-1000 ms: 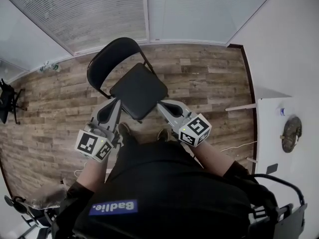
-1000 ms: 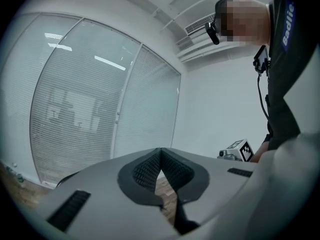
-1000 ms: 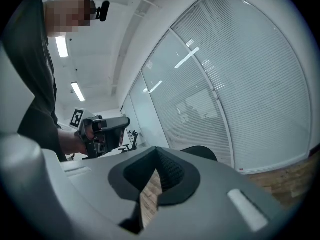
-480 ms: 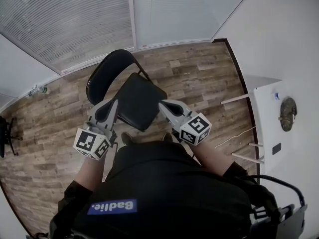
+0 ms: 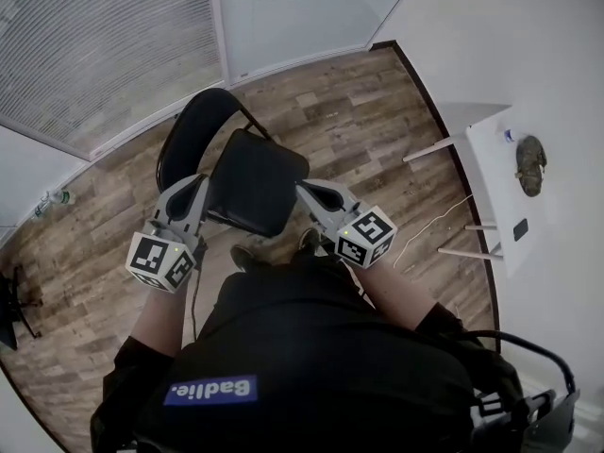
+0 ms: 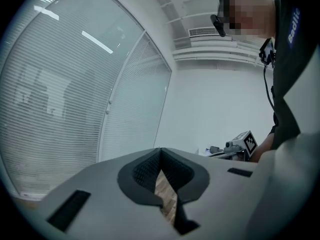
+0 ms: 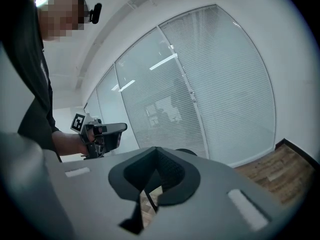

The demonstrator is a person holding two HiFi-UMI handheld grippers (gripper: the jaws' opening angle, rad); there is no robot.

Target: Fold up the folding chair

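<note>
Wood flooring (image 5: 363, 125) lay under the black folding chair (image 5: 255, 192), which stood unfolded straight in front of the person, its seat facing up and its rounded backrest (image 5: 179, 140) on the far side, toward the window blinds (image 5: 94, 45). The left gripper (image 5: 195, 185) was held at the seat's left edge and the right gripper (image 5: 307, 190) at its right edge, so the seat lay between the two. Seen from the head view, each tip overlapped or just met the seat's rim (whether either truly touched it could not be told from above).

In the left gripper view the jaws were closed tip to tip with nothing pinched. Only a strip of floorboards showed through the diamond-shaped gap behind the pads. In the right gripper view the jaws were likewise pressed together at the tip and empty. A thin dark bar and some floor were visible through the gap, and a dark curved edge peeked just beyond the tip. Each gripper's camera also caught the other gripper off to the side, held in a hand.

A white table (image 5: 491, 196) stood well apart to the right, against the wall. The person's shoes (image 5: 243, 256) were on the floor just short of the chair.
</note>
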